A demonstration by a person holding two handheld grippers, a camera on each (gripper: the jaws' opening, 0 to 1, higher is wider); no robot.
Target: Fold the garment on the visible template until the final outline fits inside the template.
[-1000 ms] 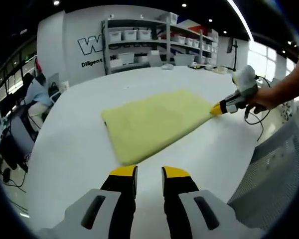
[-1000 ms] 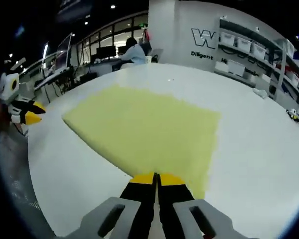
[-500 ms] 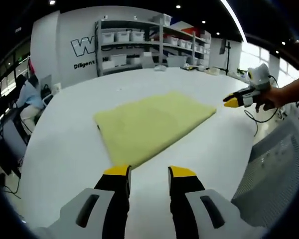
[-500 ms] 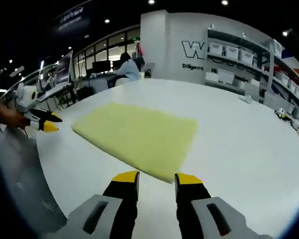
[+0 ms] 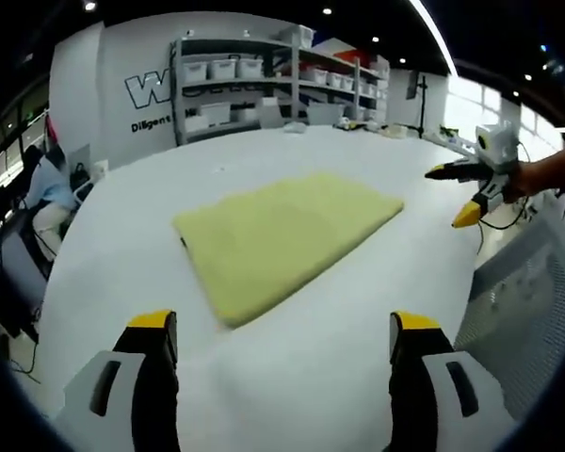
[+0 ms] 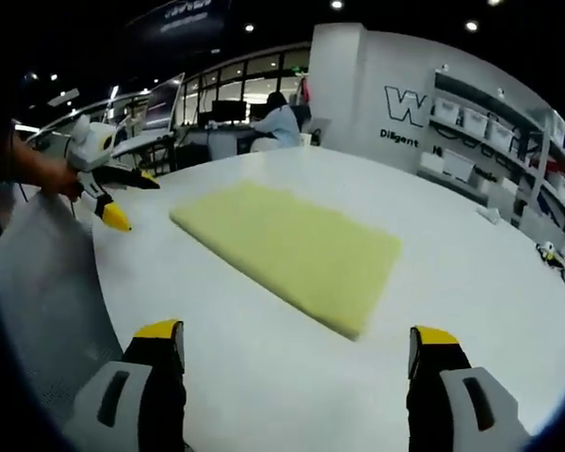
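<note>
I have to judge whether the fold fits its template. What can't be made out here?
- Template: no outline visible on the white table around the yellow garment in either view.
- Garment's layers and underside: hidden by its top surface.
- Wall lettering: cut off by shelving.

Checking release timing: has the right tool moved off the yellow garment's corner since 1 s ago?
Yes. The right tool was pinching the garment corner; in the left gripper view it now sits clear of it, off toward the table edge, jaws spread.

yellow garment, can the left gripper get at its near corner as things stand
Probably yes: the left gripper is open, and bare white table lies between it and the folded yellow garment, with nothing on that corner.
</note>
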